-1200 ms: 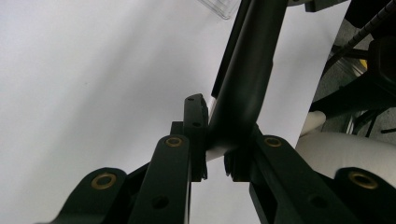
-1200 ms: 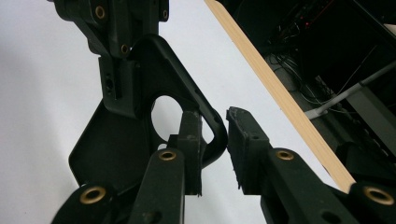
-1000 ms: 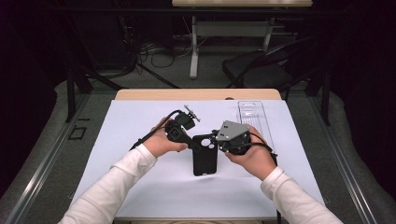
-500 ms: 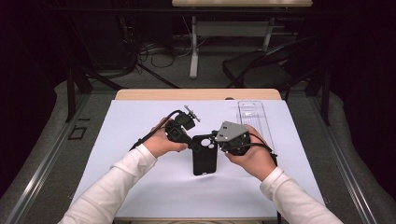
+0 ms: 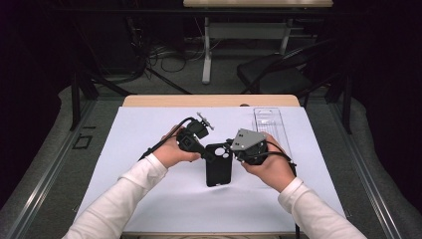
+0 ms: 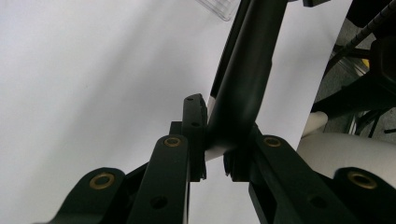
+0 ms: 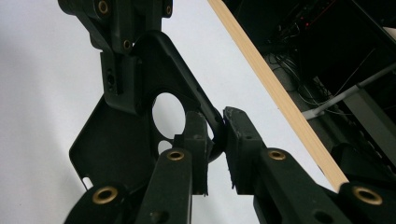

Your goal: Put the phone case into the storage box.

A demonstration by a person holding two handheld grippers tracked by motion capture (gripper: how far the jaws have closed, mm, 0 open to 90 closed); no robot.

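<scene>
A black phone case [image 5: 219,172] with a round camera hole is held just above the white sheet [image 5: 149,144], gripped from both sides at its top end. In the high view my left gripper [image 5: 209,154] comes in from the left and is shut on the case's top left corner. My right gripper [image 5: 234,153], with its grey plate on top, is shut on the top right corner. The left gripper view shows its jaws [image 6: 217,140] clamping the case's edge [image 6: 243,70]. In the right gripper view, those jaws [image 7: 215,135] pinch the rim beside the camera hole of the case [image 7: 121,135].
A clear plastic tray [image 5: 268,124] lies on the sheet at the back right, close behind my right hand. The table's wooden far edge [image 5: 209,100] runs beyond it. Chairs and cables stand on the floor past the table.
</scene>
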